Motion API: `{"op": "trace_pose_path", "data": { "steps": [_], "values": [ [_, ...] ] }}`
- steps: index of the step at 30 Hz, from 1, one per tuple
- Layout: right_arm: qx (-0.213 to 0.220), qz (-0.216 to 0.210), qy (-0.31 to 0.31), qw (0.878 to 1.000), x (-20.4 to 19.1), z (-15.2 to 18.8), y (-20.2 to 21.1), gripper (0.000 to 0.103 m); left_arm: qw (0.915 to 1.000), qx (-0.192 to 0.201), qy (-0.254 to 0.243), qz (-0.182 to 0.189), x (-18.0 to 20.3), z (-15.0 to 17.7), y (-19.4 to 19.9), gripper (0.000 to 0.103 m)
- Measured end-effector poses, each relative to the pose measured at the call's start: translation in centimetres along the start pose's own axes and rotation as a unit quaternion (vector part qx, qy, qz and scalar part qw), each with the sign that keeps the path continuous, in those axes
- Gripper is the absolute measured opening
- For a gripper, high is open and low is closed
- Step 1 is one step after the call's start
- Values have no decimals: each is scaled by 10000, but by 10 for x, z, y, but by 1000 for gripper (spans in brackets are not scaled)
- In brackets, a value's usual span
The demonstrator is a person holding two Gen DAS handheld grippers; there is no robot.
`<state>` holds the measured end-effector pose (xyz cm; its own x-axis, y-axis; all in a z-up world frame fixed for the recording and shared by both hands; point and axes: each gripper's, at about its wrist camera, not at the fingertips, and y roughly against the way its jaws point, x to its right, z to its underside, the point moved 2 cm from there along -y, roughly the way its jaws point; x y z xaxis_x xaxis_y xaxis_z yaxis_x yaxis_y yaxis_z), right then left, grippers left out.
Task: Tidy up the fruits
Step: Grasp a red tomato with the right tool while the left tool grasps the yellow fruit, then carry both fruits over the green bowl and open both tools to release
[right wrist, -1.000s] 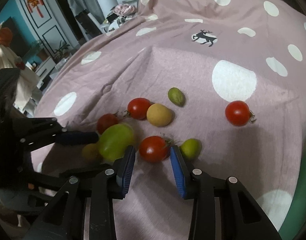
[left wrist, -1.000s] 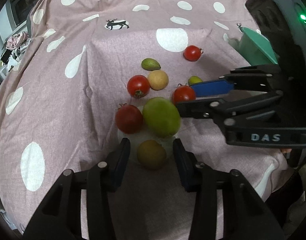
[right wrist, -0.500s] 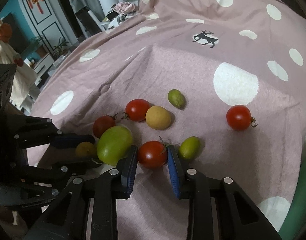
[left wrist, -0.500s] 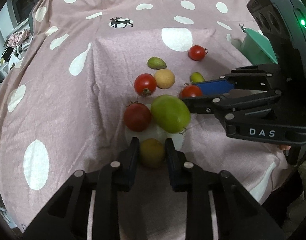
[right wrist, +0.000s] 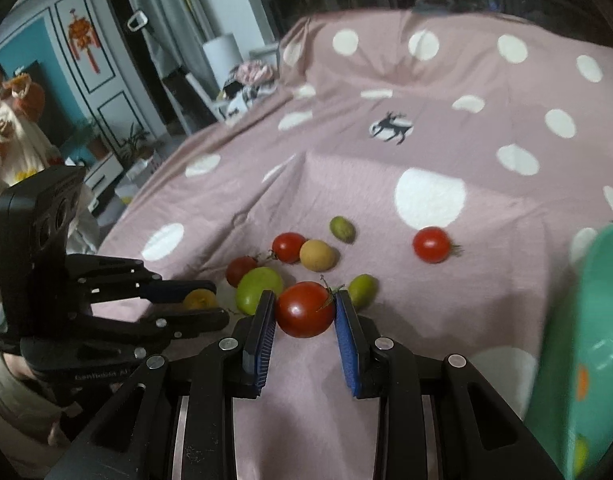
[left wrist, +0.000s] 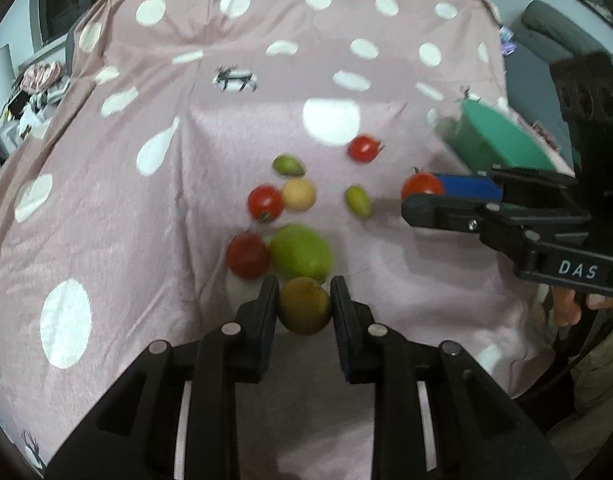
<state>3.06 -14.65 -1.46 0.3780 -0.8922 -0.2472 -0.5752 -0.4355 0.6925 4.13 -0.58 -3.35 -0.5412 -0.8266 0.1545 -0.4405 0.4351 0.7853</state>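
Observation:
My left gripper (left wrist: 303, 294) is shut on a small brown-yellow fruit (left wrist: 304, 311), lifted just above the pink dotted cloth (left wrist: 146, 220). It also shows in the right wrist view (right wrist: 200, 301). My right gripper (right wrist: 304, 312) is shut on a red tomato (right wrist: 304, 310), seen from the left wrist view (left wrist: 422, 186) raised beside the green bowl (left wrist: 498, 146). On the cloth lie a big green mango (left wrist: 300, 254), red tomatoes (left wrist: 247, 255) (left wrist: 265, 202) (left wrist: 363, 148), a tan round fruit (left wrist: 299, 195) and two small green fruits (left wrist: 288, 166) (left wrist: 358, 202).
The green bowl (right wrist: 582, 344) stands at the right edge of the table. A person (right wrist: 10, 128) and furniture stand at the far left in the right wrist view. A grey chair (left wrist: 562, 44) is behind the table at right.
Both grippers closed on their fruit and lifted. The right gripper carried the tomato to the right, toward the green bowl. The left gripper rose with the brown-yellow fruit.

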Motion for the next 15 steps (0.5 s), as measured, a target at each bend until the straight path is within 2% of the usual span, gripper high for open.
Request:
{"op": "trace_pose_path", "data": {
  "steps": [10, 15],
  "values": [
    [769, 395, -332, 9957, 34, 7, 67, 31, 9986, 388, -215, 277, 39, -23, 13, 26],
    [1087, 619, -615, 9902, 63, 13, 98, 31, 9966, 494, -487, 454, 74, -45, 9, 26]
  ]
}}
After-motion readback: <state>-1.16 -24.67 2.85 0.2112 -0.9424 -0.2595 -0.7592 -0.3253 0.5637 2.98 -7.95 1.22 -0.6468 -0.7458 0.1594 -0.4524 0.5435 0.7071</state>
